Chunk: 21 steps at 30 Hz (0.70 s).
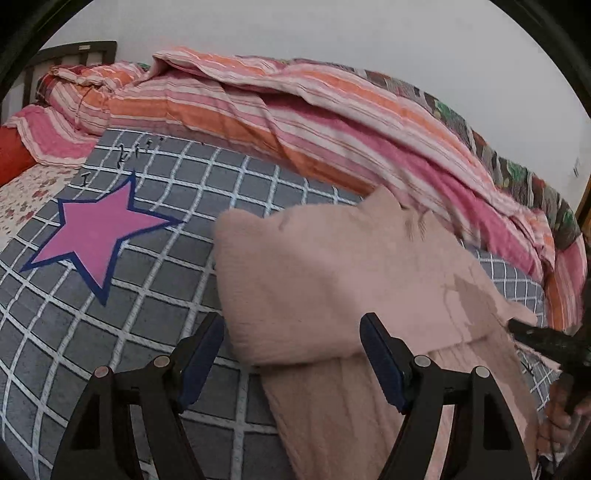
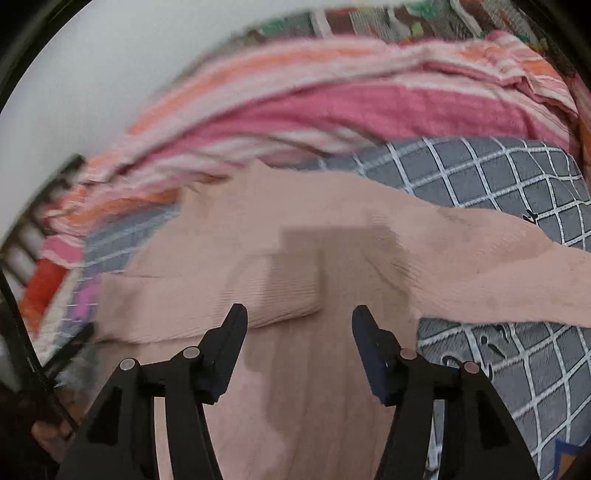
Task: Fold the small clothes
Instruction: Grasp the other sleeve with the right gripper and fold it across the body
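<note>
Pale pink ribbed knit garment (image 1: 332, 273) lies on a grey bed cover with a white grid pattern (image 1: 155, 295), partly folded: one thick folded layer sits on top of a flatter layer running toward the camera. In the right wrist view the same pink knit (image 2: 295, 236) fills the centre, with one part stretching out to the right over the grey grid cover (image 2: 517, 184); a rolled fold edge lies just ahead of the fingertips.

Left claw (image 1: 291, 336): black fingers with dark blue pads, spread wide apart, nothing between them. Its left finger is over the bare cover, its right finger over the pink knit; can't tell whether they touch the fabric.

Right claw (image 2: 299, 325): also spread wide, holding nothing, hovering over the pink knit. Motion blur in this view. It shows at the right edge of the left wrist view as a blurred dark shape (image 1: 546, 339) beside the garment's edge.

Large pink star print with dark blue outline (image 1: 99, 232) on the cover, left of the garment, apart from it. Bunched pink, orange and white striped duvet (image 1: 295, 118) lies along the far side of the bed against a pale wall (image 1: 332, 29). Dark slatted headboard (image 1: 74, 51) at far left.
</note>
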Each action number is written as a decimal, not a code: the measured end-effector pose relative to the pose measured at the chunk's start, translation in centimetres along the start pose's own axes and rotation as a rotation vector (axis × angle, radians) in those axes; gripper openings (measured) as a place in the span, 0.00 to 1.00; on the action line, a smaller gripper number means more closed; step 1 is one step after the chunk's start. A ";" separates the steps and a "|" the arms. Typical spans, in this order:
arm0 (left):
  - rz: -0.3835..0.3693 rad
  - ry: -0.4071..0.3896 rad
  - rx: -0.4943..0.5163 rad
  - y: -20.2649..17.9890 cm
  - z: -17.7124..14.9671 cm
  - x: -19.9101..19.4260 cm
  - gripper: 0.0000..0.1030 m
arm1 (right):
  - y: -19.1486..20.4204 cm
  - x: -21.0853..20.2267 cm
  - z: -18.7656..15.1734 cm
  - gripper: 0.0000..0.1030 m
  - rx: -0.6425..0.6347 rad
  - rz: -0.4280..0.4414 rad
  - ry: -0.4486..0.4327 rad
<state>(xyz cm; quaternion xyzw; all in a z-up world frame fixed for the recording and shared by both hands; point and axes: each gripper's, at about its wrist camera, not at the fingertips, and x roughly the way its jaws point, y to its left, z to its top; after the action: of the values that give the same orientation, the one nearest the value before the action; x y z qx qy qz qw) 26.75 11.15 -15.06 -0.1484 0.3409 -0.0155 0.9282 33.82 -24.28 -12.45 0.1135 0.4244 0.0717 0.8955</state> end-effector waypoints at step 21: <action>-0.156 -0.002 0.043 -1.3 0.7 0.3 0.72 | -6.4 -0.2 -1.8 0.04 0.053 -0.028 -0.128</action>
<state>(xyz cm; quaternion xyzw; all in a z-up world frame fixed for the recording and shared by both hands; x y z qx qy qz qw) 27.57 10.04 -14.39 -0.1546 0.3269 -0.0948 0.9275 32.46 -30.27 -15.11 0.1358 0.3695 0.0403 0.9184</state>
